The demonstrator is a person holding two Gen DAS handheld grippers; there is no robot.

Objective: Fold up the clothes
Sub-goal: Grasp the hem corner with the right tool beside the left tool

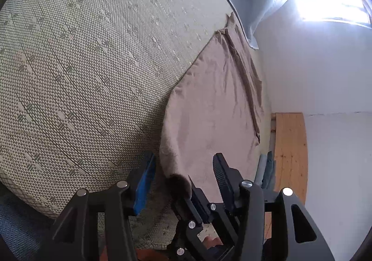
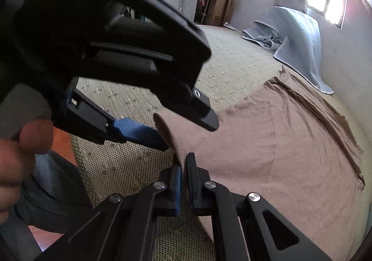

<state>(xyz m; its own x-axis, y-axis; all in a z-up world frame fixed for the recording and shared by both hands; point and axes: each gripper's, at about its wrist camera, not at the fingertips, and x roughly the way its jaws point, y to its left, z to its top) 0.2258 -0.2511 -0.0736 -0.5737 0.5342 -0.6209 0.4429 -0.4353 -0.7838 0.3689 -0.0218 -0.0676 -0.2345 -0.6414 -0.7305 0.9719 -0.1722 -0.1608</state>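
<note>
Here, the parts of the scene are labelled in turn.

Surface: a woven mat (image 2: 232,68) with a small repeated motif is spread over the bed; it fills most of the left wrist view.

Garment: a tan cloth (image 2: 279,144) is laid on the mat near its edge, mostly flat, with a seamed band along its far side. Its near corner is raised off the mat.

Right gripper (image 2: 183,168): the jaws are clenched on the raised near edge of the tan cloth, which is pinched between the blue pad and the black finger. In the left wrist view it is seen below and between the other gripper's fingers, with a dark fold of cloth at its tip.

Left gripper (image 1: 183,168): the jaws are released and stand apart; the cloth's corner lies between the fingers, and no pad is seen to press on it. In the right wrist view it is seen large and blurred just above the pinched edge.

Hand (image 2: 16,158): part of the person's hand is seen at the left border of the right wrist view.

Background: a pale blue blanket (image 2: 297,35) is heaped at the far end of the bed, against the wall under a bright window (image 2: 334,2). Wooden boards (image 1: 290,151) are seen beside the bed.
</note>
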